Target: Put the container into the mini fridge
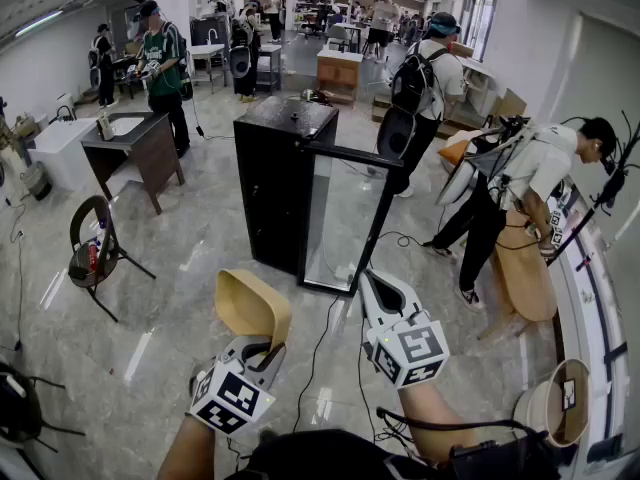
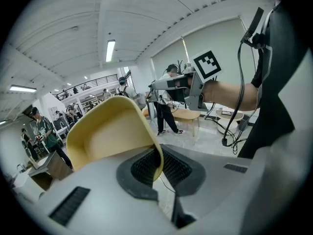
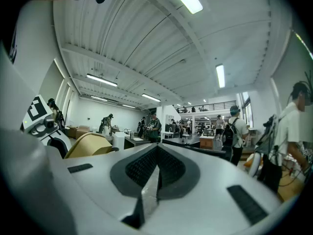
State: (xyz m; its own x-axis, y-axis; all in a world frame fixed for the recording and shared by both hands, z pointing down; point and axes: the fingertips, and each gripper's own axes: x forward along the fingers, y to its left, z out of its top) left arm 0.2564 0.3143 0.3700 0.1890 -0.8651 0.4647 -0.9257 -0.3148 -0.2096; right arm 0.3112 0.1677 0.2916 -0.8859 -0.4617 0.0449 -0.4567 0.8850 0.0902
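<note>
A tan plastic container [image 1: 252, 308] is held above the floor, with my left gripper [image 1: 263, 351] shut on its rim. In the left gripper view the container [image 2: 110, 131] fills the middle, its wall pinched between the pads of the left gripper [image 2: 157, 163]. The black mini fridge [image 1: 280, 163] stands ahead on the floor, and its glass door [image 1: 345, 218] is swung open toward me. My right gripper [image 1: 372, 280] is shut and empty, its tip close to the door's lower edge. In the right gripper view, the right gripper [image 3: 157, 168] has the container [image 3: 88, 143] to its left.
A folding chair [image 1: 95, 253] stands at the left, with a wooden sink cabinet [image 1: 135, 148] behind it. A person [image 1: 500, 193] bends over a wooden stool [image 1: 522, 273] at the right. A black cable [image 1: 322, 353] trails across the floor. More people stand farther back.
</note>
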